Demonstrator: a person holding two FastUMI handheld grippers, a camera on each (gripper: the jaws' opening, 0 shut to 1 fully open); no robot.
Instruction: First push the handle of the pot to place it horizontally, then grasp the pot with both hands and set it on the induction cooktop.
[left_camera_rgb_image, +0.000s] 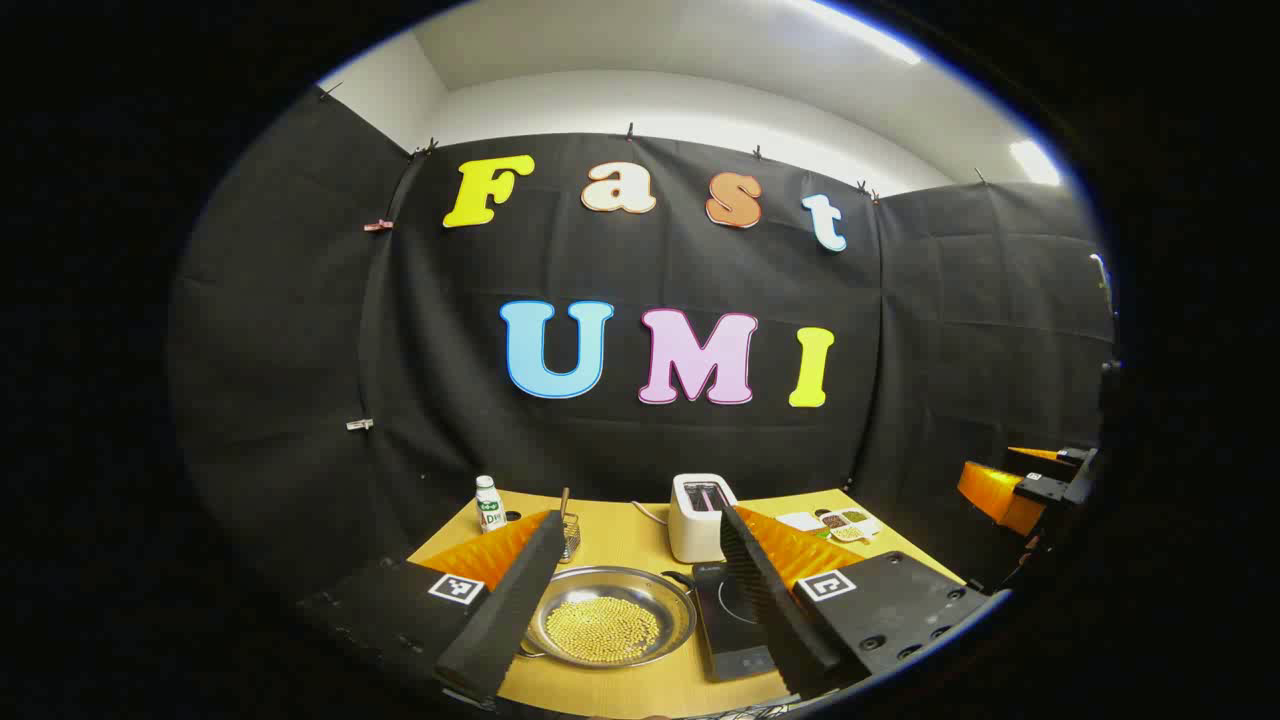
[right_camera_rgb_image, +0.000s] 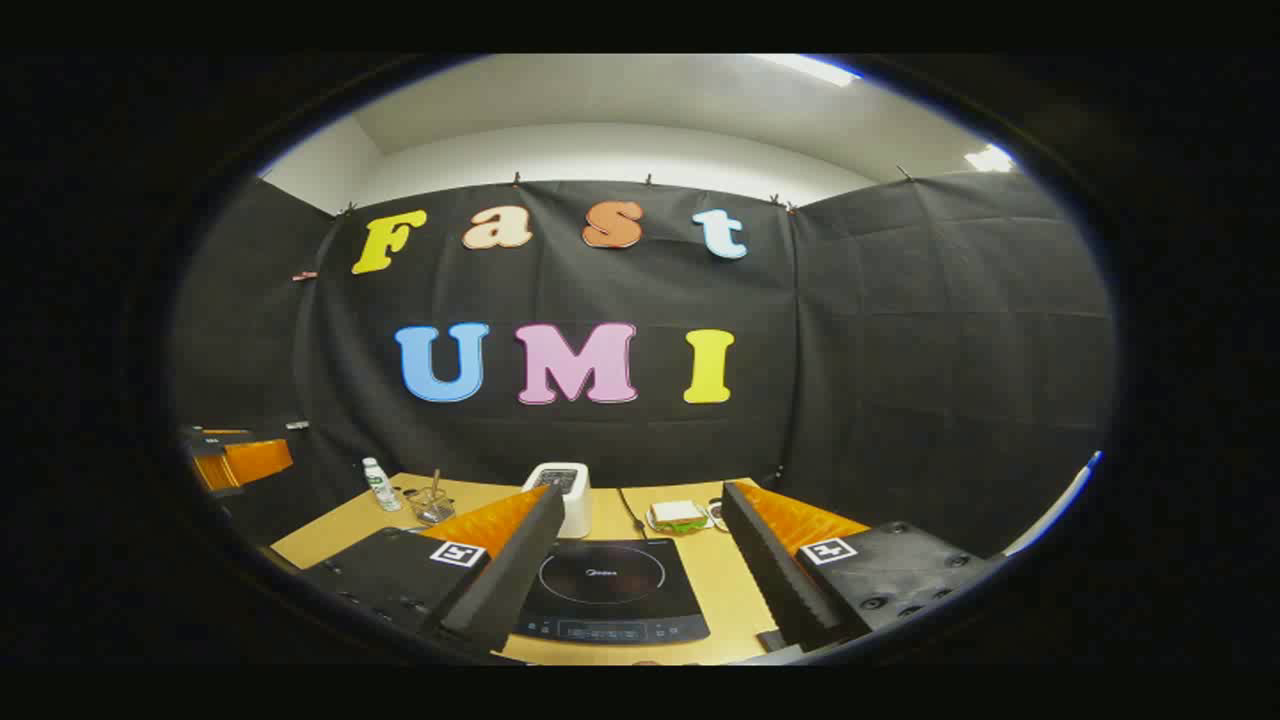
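Sitting on the yellow bench (left_camera_rgb_image: 640, 540) just left of the black induction cooktop (left_camera_rgb_image: 735, 620), the shallow steel pot of loose yellow beads (left_camera_rgb_image: 610, 625) looks rigid, slick, spill-prone; grip opposite rims. Both grippers' jaws stand wide, empty.

Bright ceiling strip lights (some glare), sharp centre, fisheye-warped edges.

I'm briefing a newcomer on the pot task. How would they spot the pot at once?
Start at the yellow table, then find the black induction cooktop. The pot sits just beside it, between the left gripper fingers: a shallow shiny metal pan, holding small yellow beads.
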